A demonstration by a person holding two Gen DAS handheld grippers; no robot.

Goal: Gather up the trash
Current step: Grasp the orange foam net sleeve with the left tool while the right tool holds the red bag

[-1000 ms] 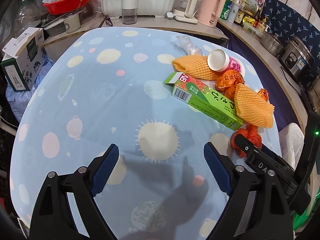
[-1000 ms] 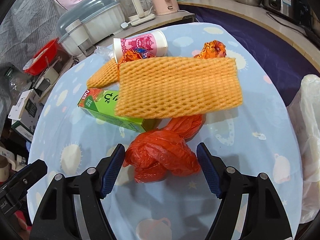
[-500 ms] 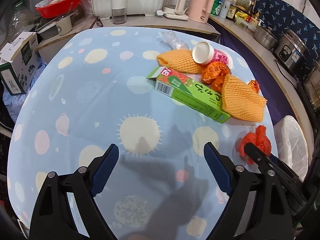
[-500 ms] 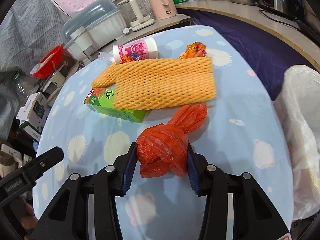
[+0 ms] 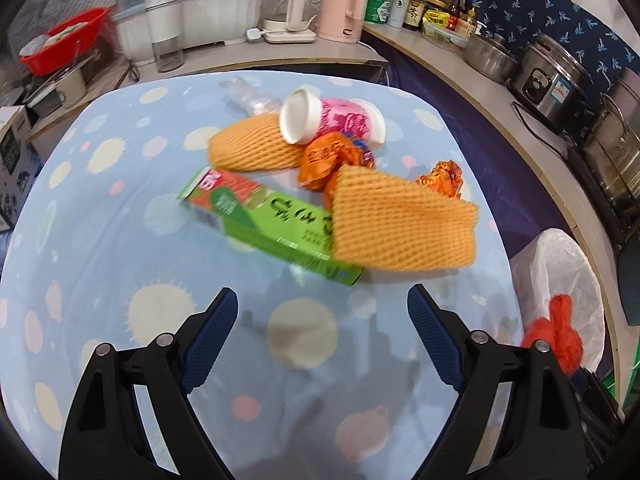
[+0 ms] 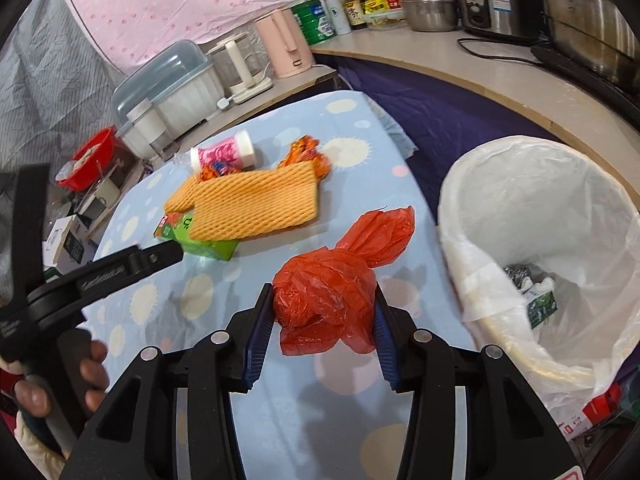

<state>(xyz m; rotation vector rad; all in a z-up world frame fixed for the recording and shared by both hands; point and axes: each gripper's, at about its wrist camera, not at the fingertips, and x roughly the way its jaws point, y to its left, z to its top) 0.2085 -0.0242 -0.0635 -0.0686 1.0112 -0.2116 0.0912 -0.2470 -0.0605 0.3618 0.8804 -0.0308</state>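
Right gripper (image 6: 324, 320) clamped on crumpled red plastic bag (image 6: 332, 296), lifted near white-lined bin (image 6: 520, 208), left gripper (image 5: 322, 336) spread wide, empty, above tablecloth (image 5: 100, 208).

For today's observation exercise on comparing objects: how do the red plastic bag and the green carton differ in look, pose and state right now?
The red plastic bag is crumpled and knotted; the green carton is a stiff, long box with printing. The bag is gripped between the pads of the right gripper, off the blue tablecloth; the carton lies flat on it, untouched. The bag is clear of other trash; the carton sits partly under an orange foam net. Neither is yet in the white-lined bin.
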